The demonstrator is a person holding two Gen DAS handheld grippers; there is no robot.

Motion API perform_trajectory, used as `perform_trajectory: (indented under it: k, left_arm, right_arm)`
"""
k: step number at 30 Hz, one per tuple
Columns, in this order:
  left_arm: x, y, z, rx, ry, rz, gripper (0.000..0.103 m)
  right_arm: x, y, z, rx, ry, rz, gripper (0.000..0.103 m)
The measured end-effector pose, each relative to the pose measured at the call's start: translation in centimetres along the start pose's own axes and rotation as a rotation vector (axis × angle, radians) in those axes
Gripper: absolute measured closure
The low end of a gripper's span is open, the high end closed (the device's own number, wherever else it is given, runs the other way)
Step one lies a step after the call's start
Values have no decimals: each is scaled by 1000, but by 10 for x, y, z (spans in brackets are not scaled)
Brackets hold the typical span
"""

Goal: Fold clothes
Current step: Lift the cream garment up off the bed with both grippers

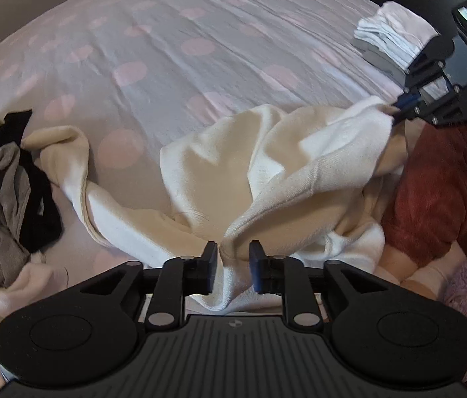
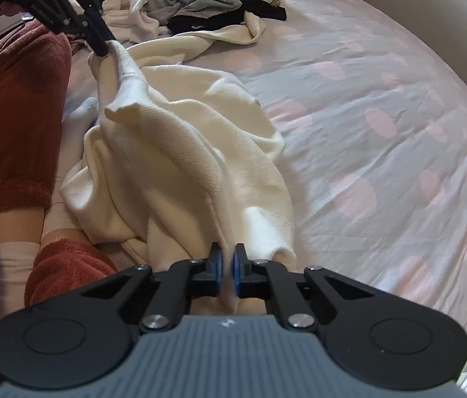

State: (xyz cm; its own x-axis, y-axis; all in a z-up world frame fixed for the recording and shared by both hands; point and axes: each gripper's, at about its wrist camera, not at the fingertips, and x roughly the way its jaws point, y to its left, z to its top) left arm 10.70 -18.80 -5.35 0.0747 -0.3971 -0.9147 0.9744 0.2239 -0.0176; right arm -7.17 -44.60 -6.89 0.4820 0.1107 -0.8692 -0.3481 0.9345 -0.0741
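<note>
I have the cream top (image 1: 220,172) bunched on the bed (image 1: 173,49), near its edge and just beside the person's knees in red fleece (image 1: 448,195); one sleeve trails off toward the loose pile (image 1: 4,185) of grey and black clothes on my left; the folded stack (image 1: 395,36) waits well apart at the far right corner.

The step in hand, as I judge it, is getting two matching holds on one edge so the top can be lifted and spread flat; to do it well I would want each grip on a single layer at a true corner or hem, not on a gathered fold; then raise both hands level, draw them apart until the cloth hangs straight, and lay it down clear of the pile, with the sleeve free and not dragging other clothes along.

The right claw (image 2: 228,273) is pressed nearly together and pinches a ridge of the cream cloth between its blue pads (image 2: 236,275); the cloth rises taut from it toward the other claw.

The left claw (image 1: 233,267) stands partly spread; a fold of the top sits between its jaws; in its own view the pads do not squeeze it; from the right wrist view the tips look pressed to a bunched corner, so I trust that hold little; I would close it again before lifting.
</note>
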Motion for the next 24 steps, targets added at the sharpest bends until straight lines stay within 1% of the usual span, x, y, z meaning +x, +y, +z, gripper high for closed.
perform_trajectory:
  k: [1, 3, 6, 7, 8, 10, 11, 13, 14, 15, 16, 19, 21, 24]
  left_arm:
    - [0, -6, 2, 50, 2, 3, 73]
    - [1, -18, 5, 150, 13, 10, 59]
    - [8, -38, 10, 308, 35, 54, 58]
    - [12, -42, 11, 354, 44, 81, 58]
    - [16, -44, 13, 390, 57, 104, 58]
    - [23, -46, 15, 437, 78, 125, 58]
    - [27, -45, 17, 442, 95, 119, 59]
    - [34, -41, 18, 417, 126, 85, 77]
    - [34, -38, 19, 387, 126, 86, 93]
    - [35, -36, 20, 355, 125, 89, 97]
    - [35, -34, 21, 323, 124, 91, 98]
    - [10, -25, 29, 224, 35, 92, 99]
    - [-17, -17, 39, 141, -40, 107, 99]
    - [-63, -5, 55, 41, -157, 161, 100]
  right_arm:
    - [-2, -1, 0, 19, -7, -1, 95]
    - [-5, -3, -1, 63, -20, -4, 95]
    - [-9, -7, -1, 122, -46, 18, 95]
    - [-10, -7, -2, 129, -52, 24, 95]
    - [-11, -7, -2, 132, -55, 24, 95]
    - [-12, -6, -3, 137, -61, 21, 95]
    - [-13, -5, -4, 142, -67, 19, 95]
    - [-16, -5, -5, 160, -85, 11, 95]
    - [-20, -5, -5, 174, -100, 3, 95]
    - [-24, -5, -5, 184, -117, -9, 96]
    - [-28, -4, -4, 188, -132, -25, 96]
    - [-44, 0, 2, 172, -177, -108, 96]
    - [-57, 2, 9, 154, -211, -170, 97]
    - [-84, -1, 25, 138, -280, -277, 97]
